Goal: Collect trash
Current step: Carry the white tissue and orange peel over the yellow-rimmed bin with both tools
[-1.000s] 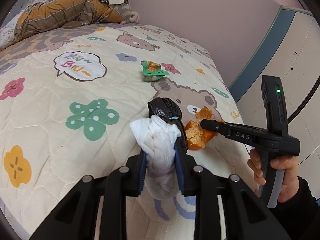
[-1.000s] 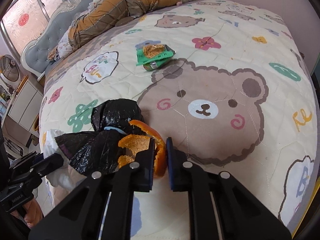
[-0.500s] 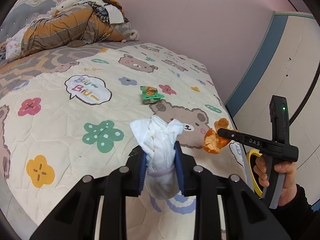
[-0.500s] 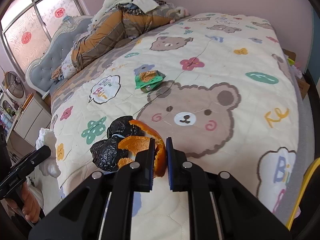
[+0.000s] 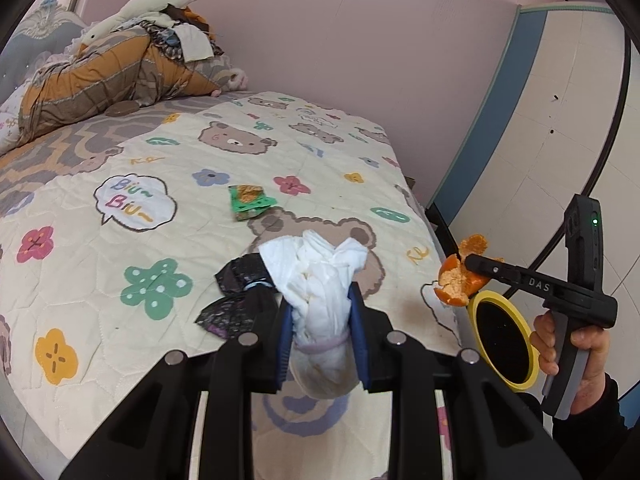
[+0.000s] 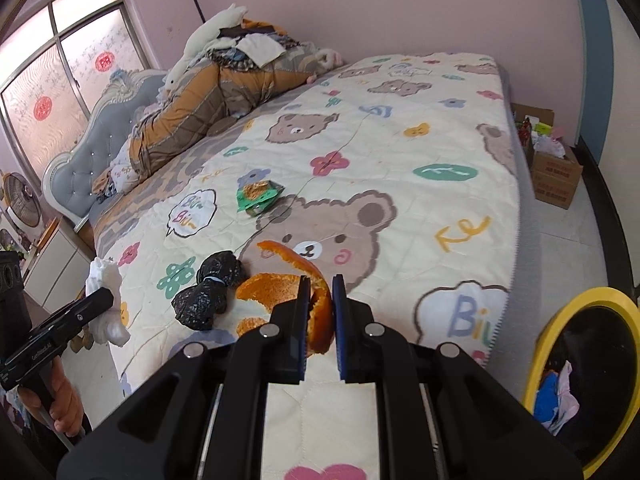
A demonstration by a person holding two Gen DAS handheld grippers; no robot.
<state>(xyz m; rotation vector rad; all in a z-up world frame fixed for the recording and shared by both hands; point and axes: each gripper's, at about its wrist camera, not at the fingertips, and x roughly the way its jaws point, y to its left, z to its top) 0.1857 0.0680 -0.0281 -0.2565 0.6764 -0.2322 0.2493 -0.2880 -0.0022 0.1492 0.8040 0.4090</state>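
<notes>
My left gripper (image 5: 320,300) is shut on a tied white plastic bag (image 5: 320,276) and holds it above the bed's near edge; the bag also shows in the right wrist view (image 6: 105,300). My right gripper (image 6: 321,280) is shut on an orange peel (image 6: 280,296), lifted off the bed; the peel also shows in the left wrist view (image 5: 460,276), just above a yellow-rimmed bin (image 5: 504,344). A knotted black bag (image 6: 208,288) lies on the bedspread. A green snack wrapper (image 6: 258,196) lies farther back on the bed.
The bed (image 6: 440,208) carries a bear-print quilt, with a bundled brown blanket (image 6: 208,104) at its head. The yellow bin (image 6: 580,380) stands on the floor at the bed's foot corner. Cardboard boxes (image 6: 554,172) stand by the far wall.
Both grippers have lifted and pulled back from the bed. The right gripper has carried the orange peel away from the black bag, over the bed's edge towards the yellow bin.
</notes>
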